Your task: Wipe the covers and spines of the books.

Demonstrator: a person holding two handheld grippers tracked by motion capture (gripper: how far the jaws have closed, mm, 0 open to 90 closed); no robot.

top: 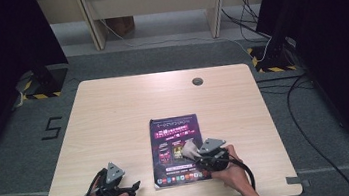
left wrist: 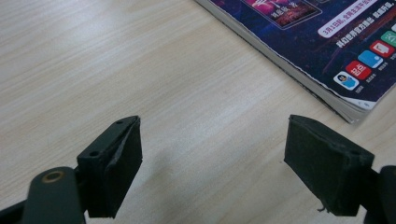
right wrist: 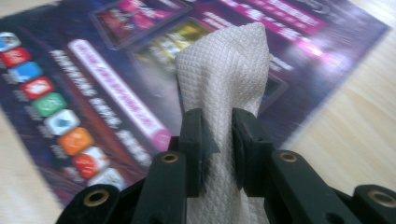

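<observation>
From the high view, a pale wooden bench (top: 114, 115) stands on grey carpet, with dark curtains at both sides and cables trailing over the floor on the right. A small round grommet (top: 197, 81) sits near the far edge of the bench. The right claw (top: 193, 152) rests over the near right part of a purple magazine (top: 174, 133) and pinches a white cloth (top: 189, 149), which pokes out ahead of it onto the cover. The left claw (top: 134, 187) lies well to the left of the right one, close to the near edge of the bench, pointing toward the magazine's near left corner. Ahead of both claws the wood is bare up to the far edge, and wide bare strips run either side of the magazine.

In the left gripper view, the left claw (left wrist: 212, 158) is spread wide with nothing between its jaws, only bare wood grain beneath. The magazine's (left wrist: 322, 42) corner lies ahead and to the right, its thick page edge showing, apart from the jaws.

In the right gripper view, the right claw (right wrist: 217, 140) is clenched on the cloth (right wrist: 224, 70), whose quilted fold stands up just beyond the jaws. The magazine (right wrist: 70, 93) cover spreads under and ahead of it, with bare bench to the right.
</observation>
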